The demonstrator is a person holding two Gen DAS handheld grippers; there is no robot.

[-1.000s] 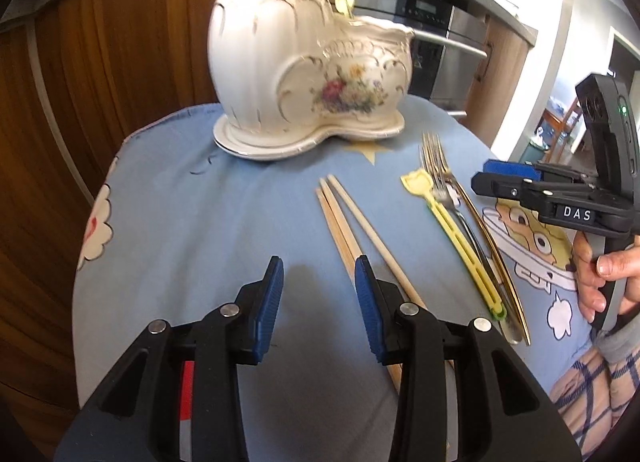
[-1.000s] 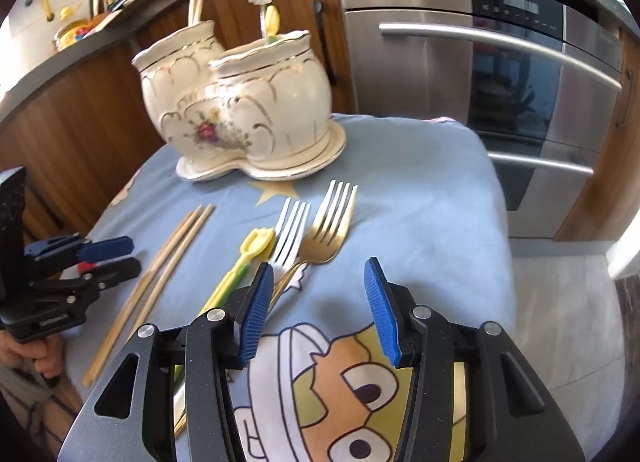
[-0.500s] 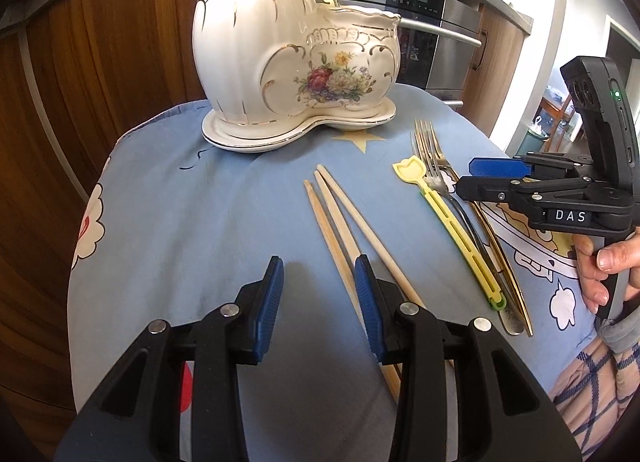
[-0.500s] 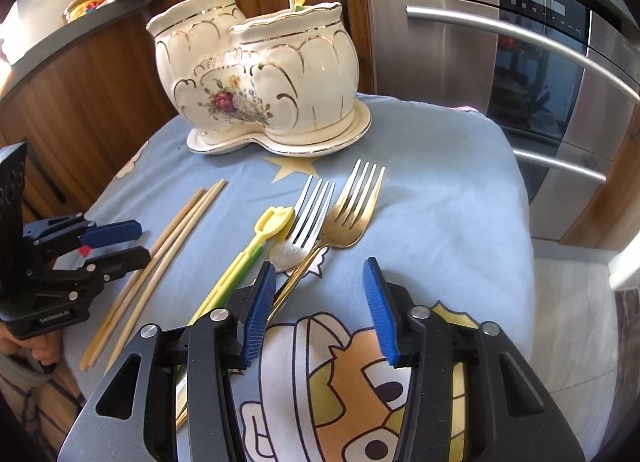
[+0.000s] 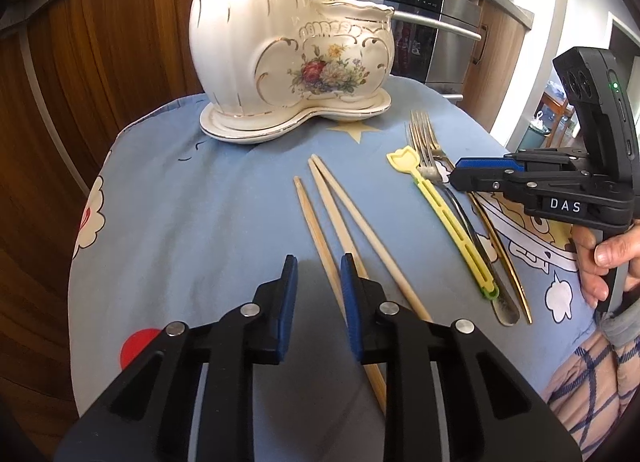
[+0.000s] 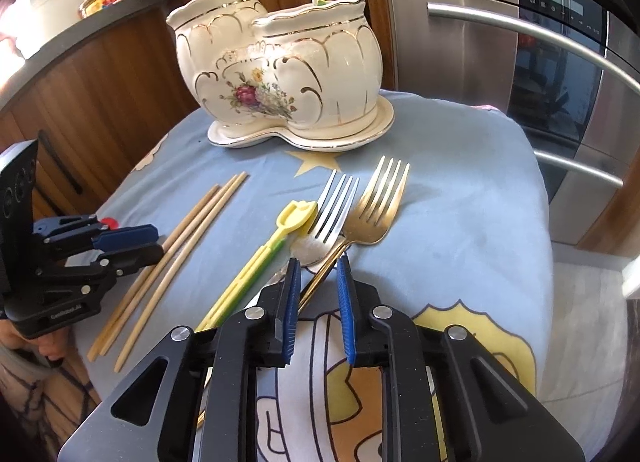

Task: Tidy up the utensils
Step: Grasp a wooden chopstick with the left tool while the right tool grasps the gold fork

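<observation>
A white floral two-pot ceramic holder (image 5: pixel 292 57) (image 6: pixel 280 73) stands at the back of the blue cloth and holds chopsticks and a flower-topped spoon. Three wooden chopsticks (image 5: pixel 340 221) (image 6: pixel 176 254), a yellow tulip-topped utensil (image 5: pixel 448 217) (image 6: pixel 276 242), a silver fork (image 6: pixel 332 213) and a gold fork (image 6: pixel 376 209) lie on the cloth. My left gripper (image 5: pixel 318 270) is open low over the chopsticks, its jaws straddling the leftmost one. My right gripper (image 6: pixel 318 274) is open, its jaws on either side of the gold fork's handle.
The blue cartoon-print cloth (image 5: pixel 180 201) covers a small rounded table. Wooden cabinets (image 5: pixel 100 61) stand behind on the left and a steel oven (image 6: pixel 500 61) on the right. The floor (image 6: pixel 592 302) drops off past the table's right edge.
Both grippers have moved forward and lower towards the utensils. The right gripper's jaws have narrowed around the gold fork's handle. The left now straddles a chopstick.
</observation>
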